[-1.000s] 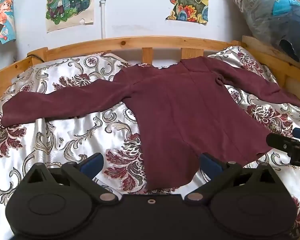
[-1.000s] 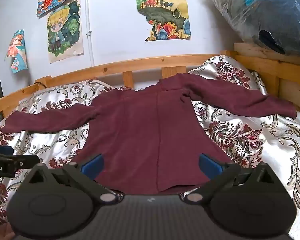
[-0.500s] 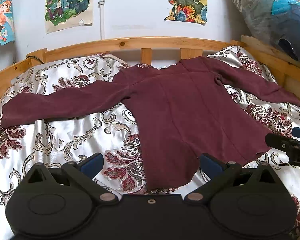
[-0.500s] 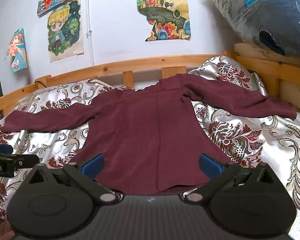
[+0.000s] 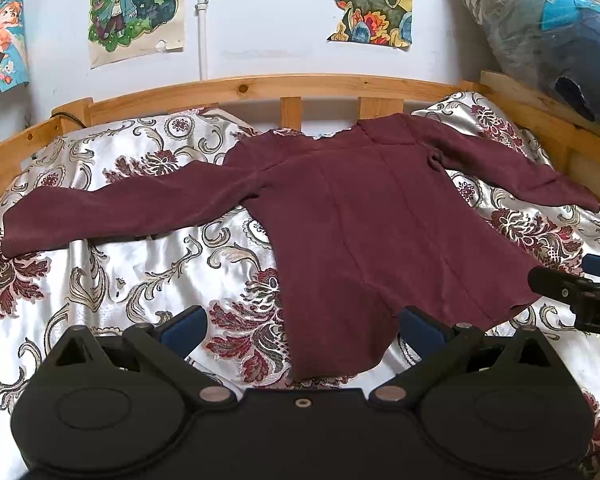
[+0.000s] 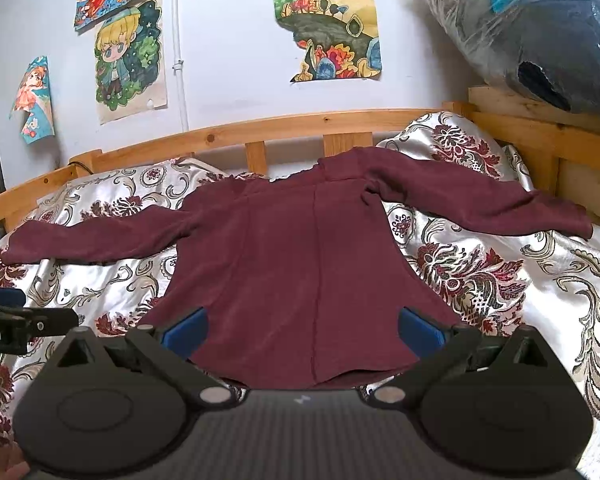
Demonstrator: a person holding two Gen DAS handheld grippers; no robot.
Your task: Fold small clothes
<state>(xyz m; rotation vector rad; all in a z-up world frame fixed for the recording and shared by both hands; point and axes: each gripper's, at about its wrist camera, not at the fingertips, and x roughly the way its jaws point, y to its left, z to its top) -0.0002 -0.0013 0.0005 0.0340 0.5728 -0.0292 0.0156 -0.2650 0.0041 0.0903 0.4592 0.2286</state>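
Bed surface: glossy white satin bedspread with dark-red floral and scroll pattern (image 5: 140,280). Pale wooden slatted bed rail (image 5: 260,88) along far edge. Cartoon paper posters (image 6: 130,60) taped to white wall. Clear-plastic-wrapped dark bundle (image 6: 540,28) above right corner.

A plain dark maroon long-sleeved top (image 5: 364,240) lay on a glossy white satin bedspread (image 5: 112,280) patterned with dark red flowers and beige-grey scrolls. The pale orange pine bed rail (image 5: 260,88) ran at twelve o'clock. Both black tongs carried blue pads (image 6: 184,330). The wall was white, with a green-and-yellow cartoon poster (image 6: 130,60) at eleven o'clock.
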